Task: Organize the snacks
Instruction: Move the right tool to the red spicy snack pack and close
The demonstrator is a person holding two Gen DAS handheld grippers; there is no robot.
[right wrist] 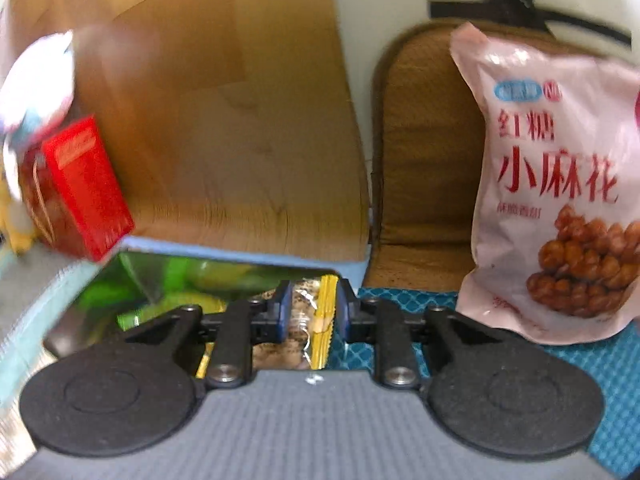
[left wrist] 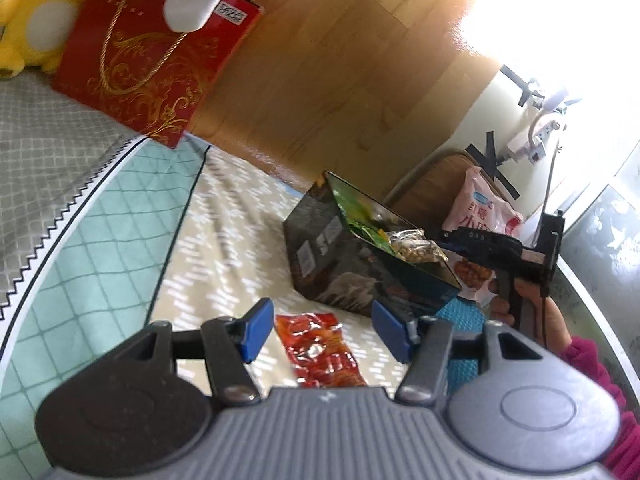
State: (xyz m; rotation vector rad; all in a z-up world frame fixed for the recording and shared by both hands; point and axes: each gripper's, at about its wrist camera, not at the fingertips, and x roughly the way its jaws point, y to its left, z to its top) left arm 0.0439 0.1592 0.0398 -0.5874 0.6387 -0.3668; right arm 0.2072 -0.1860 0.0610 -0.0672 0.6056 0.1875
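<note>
A red snack packet (left wrist: pixel 322 346) lies flat on the patterned bedsheet (left wrist: pixel 224 248). My left gripper (left wrist: pixel 320 332) hovers open over it, one blue pad on each side, neither touching. Behind it stands an open dark box (left wrist: pixel 340 264) with green packets (right wrist: pixel 180 284) inside. My right gripper (right wrist: pixel 313 312) is shut on a clear packet of nuts with a yellow edge (right wrist: pixel 308 308), held over the box's right end. The left wrist view shows that gripper (left wrist: pixel 442 242) and its packet (left wrist: pixel 416 246) above the box rim. A large pink snack bag (right wrist: pixel 552 184) stands upright to the right.
A red gift bag (left wrist: pixel 152 64) and a yellow plush toy (left wrist: pixel 32 28) sit at the back left against the wooden headboard (left wrist: pixel 340 80). A brown cushion (right wrist: pixel 420 160) stands behind the pink bag, on a blue mat (right wrist: pixel 600 360). A hand in a magenta sleeve (left wrist: pixel 536 312) holds the right gripper.
</note>
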